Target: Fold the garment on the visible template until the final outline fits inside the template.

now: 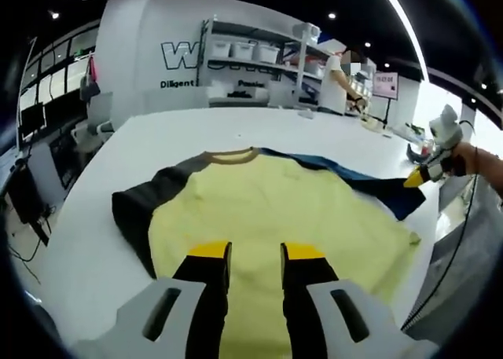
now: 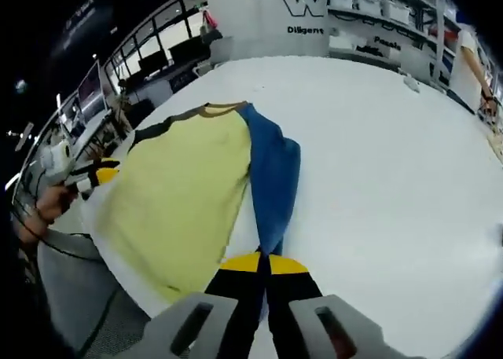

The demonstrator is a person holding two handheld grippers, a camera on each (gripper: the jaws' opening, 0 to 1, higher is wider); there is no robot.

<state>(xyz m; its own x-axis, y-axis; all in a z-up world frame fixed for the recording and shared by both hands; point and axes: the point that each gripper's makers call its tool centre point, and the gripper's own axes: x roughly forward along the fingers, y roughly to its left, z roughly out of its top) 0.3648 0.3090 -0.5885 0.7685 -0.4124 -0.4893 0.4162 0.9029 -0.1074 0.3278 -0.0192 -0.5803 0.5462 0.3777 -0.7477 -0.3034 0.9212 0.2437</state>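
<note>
Right gripper view: right gripper [image 2: 263, 263] clamps blue sleeve [image 2: 273, 170] at 6 o'clock, tip hidden; left gripper [image 1: 256, 253] open over shirt [image 1: 267, 210].

left gripper [image 1: 255, 253] jaws apart, right gripper [image 2: 262, 262] jaws closed

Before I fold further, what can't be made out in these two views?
- Template: no outline to be seen on the table in either view.
- Shirt near hem: left gripper view, behind left gripper.
- Blue sleeve end: right gripper view, runs under the shut right gripper; grip unclear.
</note>
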